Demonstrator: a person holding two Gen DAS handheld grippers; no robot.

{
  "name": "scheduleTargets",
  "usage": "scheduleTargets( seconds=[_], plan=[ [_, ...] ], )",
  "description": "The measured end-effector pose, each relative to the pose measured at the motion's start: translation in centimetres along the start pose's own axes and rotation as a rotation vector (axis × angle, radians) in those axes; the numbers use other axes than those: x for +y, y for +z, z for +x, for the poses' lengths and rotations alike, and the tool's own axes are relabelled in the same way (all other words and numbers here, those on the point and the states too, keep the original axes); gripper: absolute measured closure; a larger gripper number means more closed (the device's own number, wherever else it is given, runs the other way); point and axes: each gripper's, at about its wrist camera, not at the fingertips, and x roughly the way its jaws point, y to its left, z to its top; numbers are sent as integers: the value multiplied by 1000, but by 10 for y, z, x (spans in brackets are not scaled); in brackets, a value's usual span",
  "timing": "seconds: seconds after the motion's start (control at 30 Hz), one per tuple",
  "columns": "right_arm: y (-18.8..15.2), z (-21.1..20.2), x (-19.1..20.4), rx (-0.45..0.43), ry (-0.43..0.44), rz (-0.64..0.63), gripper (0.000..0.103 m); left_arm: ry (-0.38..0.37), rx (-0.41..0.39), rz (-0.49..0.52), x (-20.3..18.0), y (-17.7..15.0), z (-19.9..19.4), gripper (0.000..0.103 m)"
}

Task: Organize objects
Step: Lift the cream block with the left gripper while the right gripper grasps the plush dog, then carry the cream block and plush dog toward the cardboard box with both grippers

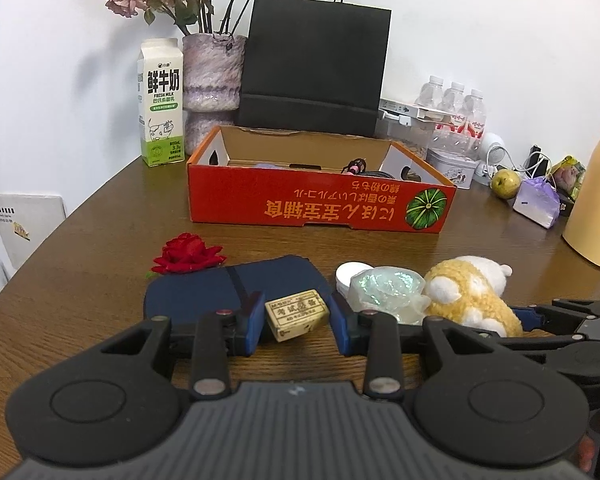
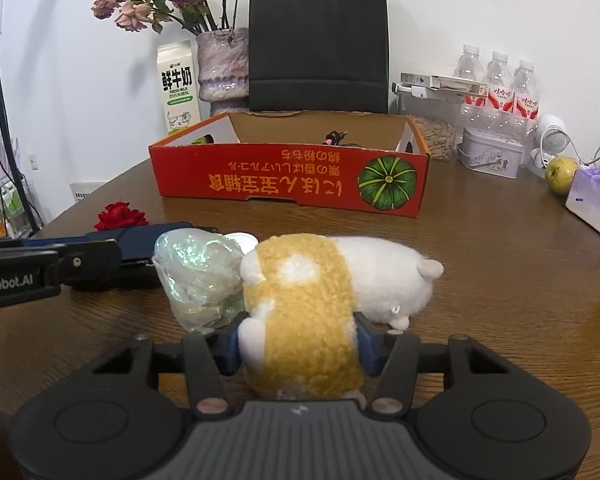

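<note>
The milk carton (image 1: 161, 104) at the far left says "FRESH MILK" under big Chinese words, and it has a little cow on it. The small tan box (image 1: 297, 313) has Chinese writing on its top; the words are too small to read. The side of your left tool, seen from the right camera, says "nRobot.AI".

The red box (image 1: 320, 196) sits in the middle of the table, and its yellow writing is upside down next to a green pumpkin picture. Inside it you can see a dark cord with a pink bit; the rest is hidden. A fuzzy vase (image 1: 213, 76) behind it holds dried roses. A clear tub (image 2: 434, 136) on the far right holds seeds.

Your left gripper (image 1: 298, 330) is spread wide, with the small tan box between its blue fingers but not squeezed. Your right gripper (image 2: 298, 346) has its fingers against both sides of the plush toy (image 2: 324, 292), pinching its yellow middle. The toy lies on the near part of the table, touching a shiny plastic bag (image 2: 200, 276) on its left.

The table (image 1: 100, 248) is dark brown wood. A red flower (image 1: 190, 254) and a dark blue pouch (image 1: 220, 292) lie near the left. A black paper bag (image 1: 314, 64) stands against the white wall.
</note>
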Motion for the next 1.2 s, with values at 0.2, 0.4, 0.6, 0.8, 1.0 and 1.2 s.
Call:
scheduleTargets(
  seconds=[0.2,0.4,0.6,0.8,1.0,1.2],
  plan=[
    [-2,-2,2,-23,-1,-12,53,8,-12,0,-3,-2,-4,67],
    [-2,-9,2,-43,-6,-9,54,18,-15,-7,-4,-2,-8,67],
    [0,-22,3,-78,-13,-11,54,27,-9,-7,-5,-1,-12,67],
    [5,-39,8,-116,-9,-31,55,33,-33,7,-8,8,-22,67],
    [14,-53,12,-153,-2,-46,55,44,-68,22,-12,22,-31,67],
    [26,-62,17,-184,-3,-66,55,46,-91,32,-15,36,-34,67]
  ],
)
